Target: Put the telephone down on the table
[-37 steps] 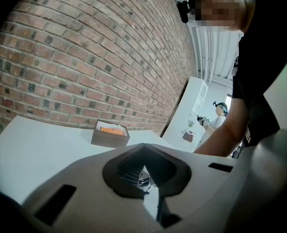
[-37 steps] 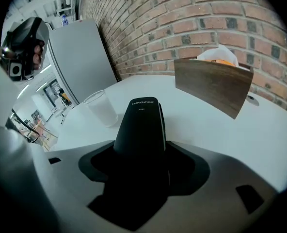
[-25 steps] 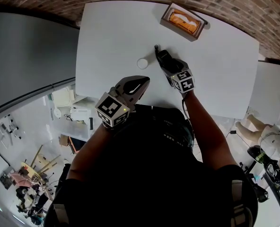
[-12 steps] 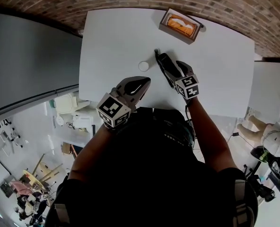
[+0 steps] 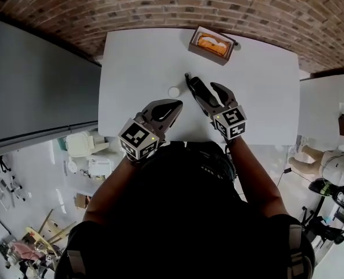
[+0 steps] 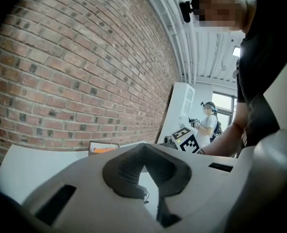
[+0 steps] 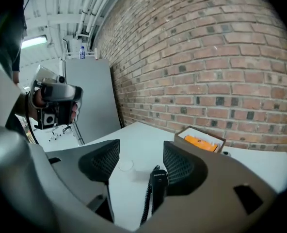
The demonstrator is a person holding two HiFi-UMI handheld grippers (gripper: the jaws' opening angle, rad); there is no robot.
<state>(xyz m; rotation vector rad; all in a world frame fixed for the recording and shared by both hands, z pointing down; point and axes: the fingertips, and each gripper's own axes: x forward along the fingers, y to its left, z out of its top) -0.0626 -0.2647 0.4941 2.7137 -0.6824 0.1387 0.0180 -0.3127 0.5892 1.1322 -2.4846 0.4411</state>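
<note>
**White table [image 5: 137, 57] by the brick wall [image 5: 160, 4]: telephone [image 7: 159, 179] lying flat**

Brick runs along the far side of the table, and from my seat I look steeply down on both tools. The telephone, black with a coiled cord, lies on the tabletop right of the middle. My right gripper [image 7: 141, 164] has its jaws spread wide to either side of it. The handset sits closer to the right jaw, and I cannot tell whether it touches that jaw. Nothing is pinched there.

My left gripper [image 5: 169, 106] is over the near edge of the table, left of the telephone. Its jaws are pressed together with nothing between them.

A small white cup [image 5: 174, 91] stands just left of the telephone. An open box [image 5: 211, 44] with something orange inside sits at the far edge, near the wall.
</note>
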